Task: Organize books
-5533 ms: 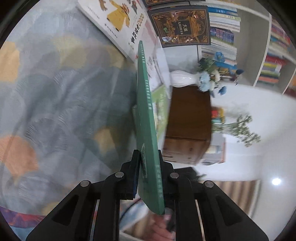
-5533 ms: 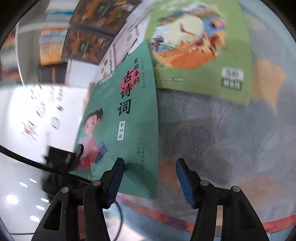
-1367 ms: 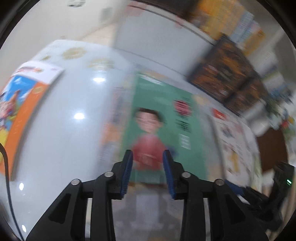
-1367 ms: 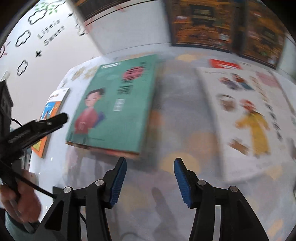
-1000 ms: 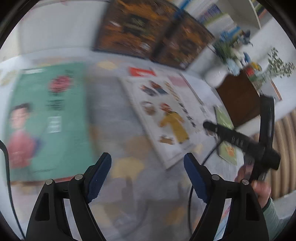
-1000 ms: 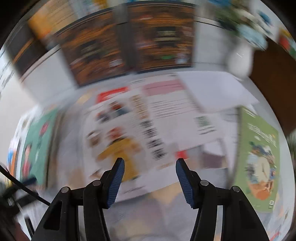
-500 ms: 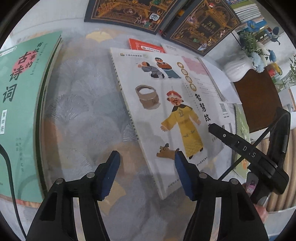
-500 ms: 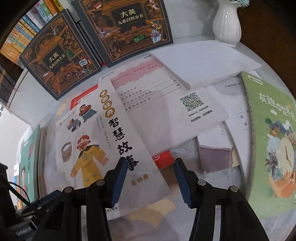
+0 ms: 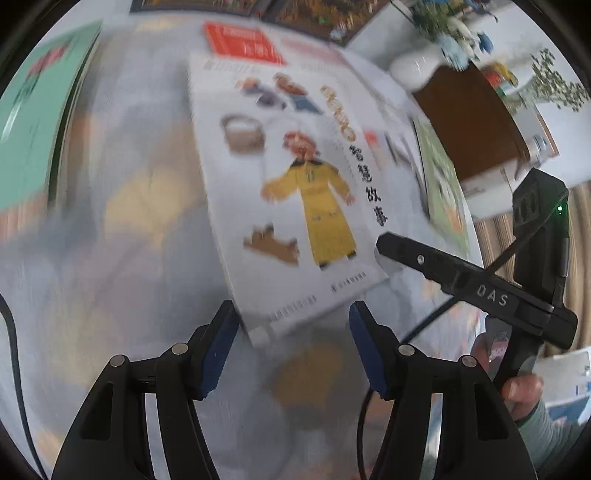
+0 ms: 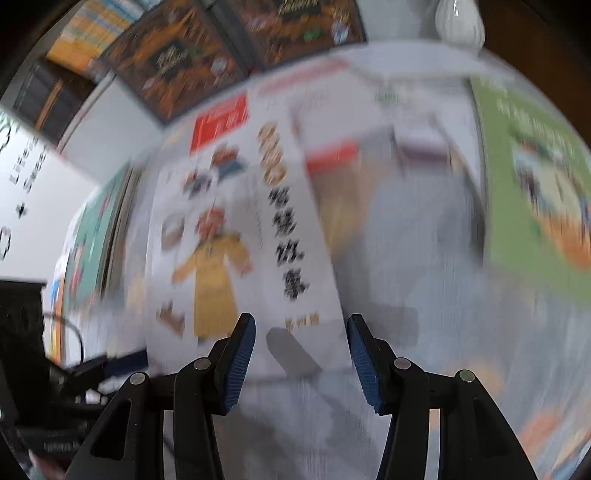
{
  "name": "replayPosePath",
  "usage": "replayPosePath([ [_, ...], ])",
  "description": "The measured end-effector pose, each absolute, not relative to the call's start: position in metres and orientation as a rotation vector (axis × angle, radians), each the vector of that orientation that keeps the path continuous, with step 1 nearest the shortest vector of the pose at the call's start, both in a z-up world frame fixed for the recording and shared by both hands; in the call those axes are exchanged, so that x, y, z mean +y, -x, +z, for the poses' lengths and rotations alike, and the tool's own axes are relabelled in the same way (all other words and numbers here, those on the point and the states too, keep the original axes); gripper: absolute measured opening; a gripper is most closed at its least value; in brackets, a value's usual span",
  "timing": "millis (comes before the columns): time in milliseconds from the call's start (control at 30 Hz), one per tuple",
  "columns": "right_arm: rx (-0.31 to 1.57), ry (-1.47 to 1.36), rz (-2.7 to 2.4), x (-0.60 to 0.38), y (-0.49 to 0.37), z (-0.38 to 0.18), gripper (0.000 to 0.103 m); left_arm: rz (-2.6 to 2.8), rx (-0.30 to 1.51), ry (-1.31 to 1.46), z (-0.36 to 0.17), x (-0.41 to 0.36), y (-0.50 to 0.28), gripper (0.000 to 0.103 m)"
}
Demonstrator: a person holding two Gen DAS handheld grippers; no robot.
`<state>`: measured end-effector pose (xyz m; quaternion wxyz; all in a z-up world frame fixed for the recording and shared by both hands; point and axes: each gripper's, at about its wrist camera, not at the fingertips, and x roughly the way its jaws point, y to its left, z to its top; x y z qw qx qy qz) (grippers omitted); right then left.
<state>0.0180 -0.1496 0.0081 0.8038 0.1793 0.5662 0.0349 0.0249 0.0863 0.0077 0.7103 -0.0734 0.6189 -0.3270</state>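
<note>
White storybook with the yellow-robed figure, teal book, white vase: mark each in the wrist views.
White storybook (image 9: 295, 192): left wrist view, on the yellow robe on its cover.
Teal book (image 9: 33, 122): left wrist view, on its cover's middle, left edge.
White vase (image 10: 460, 18): right wrist view, on its belly.

Patterned grey-blue tablecloth with yellow and orange fan motifs (image 9: 122, 229) covers work surface. White ribbed ceramic vase (image 10: 459, 16) stands at far edge, holding what appear to be blue and white flowers (image 9: 448, 22); view blurred. Dark brown wooden cabinet (image 9: 469, 122) just beyond vase. White wall with black lettering (image 10: 22, 162) at left.
</note>
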Motion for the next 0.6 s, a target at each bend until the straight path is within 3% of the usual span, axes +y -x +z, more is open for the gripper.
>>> replayPosePath([
  [200, 1.259, -0.268, 0.088, -0.128, 0.047, 0.010, 0.056, -0.741, 1.413, 0.228, 0.005, 0.116, 0.021, 0.061],
  [367, 1.224, -0.307, 0.027, -0.136, 0.043, 0.020, 0.056, -0.688, 1.416, 0.328, 0.003, 0.129, 0.015, 0.058],
  [500, 1.137, -0.260, -0.058, -0.146, 0.027, 0.030, 0.049, -0.610, 1.374, 0.278, 0.006, 0.121, 0.003, 0.039],
  [600, 1.152, -0.280, -0.086, -0.149, 0.014, 0.022, 0.040, -0.579, 1.367, 0.291, 0.001, 0.116, -0.007, 0.030],
])
